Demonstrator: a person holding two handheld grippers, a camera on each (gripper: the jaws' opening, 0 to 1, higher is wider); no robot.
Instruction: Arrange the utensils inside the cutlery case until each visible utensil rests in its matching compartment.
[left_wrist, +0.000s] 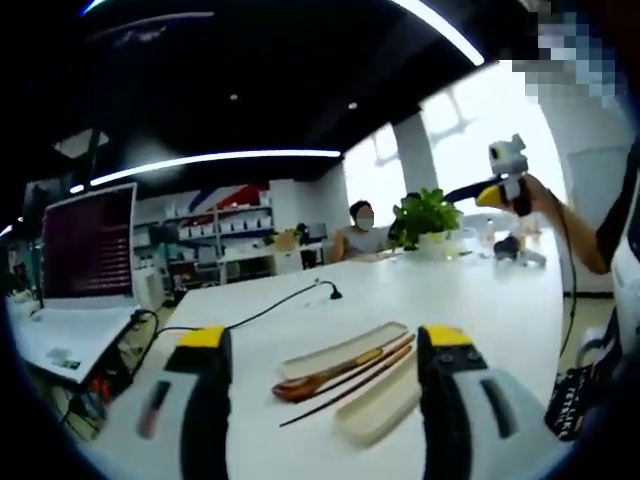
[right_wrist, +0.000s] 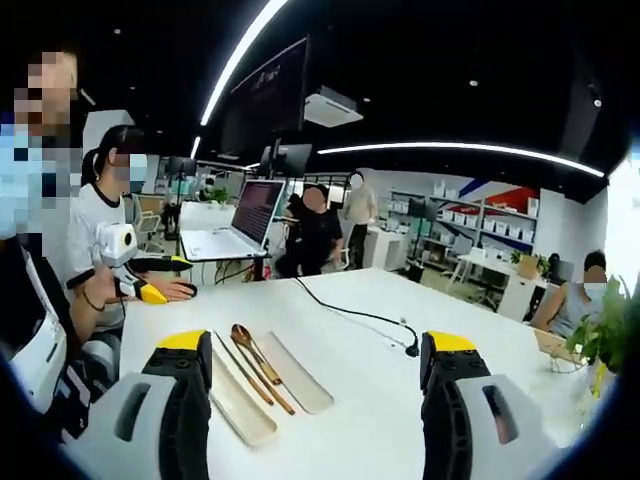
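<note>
An open-plan office or lab: long white benches, laptops, stocked shelves, seated people, strip ceiling lights.

Grey grippers, yellow-tipped jaws

The left gripper and right gripper each have two chunky grey jaws capped in yellow (black along the inner faces), with a dark slot in each outer side.
</note>
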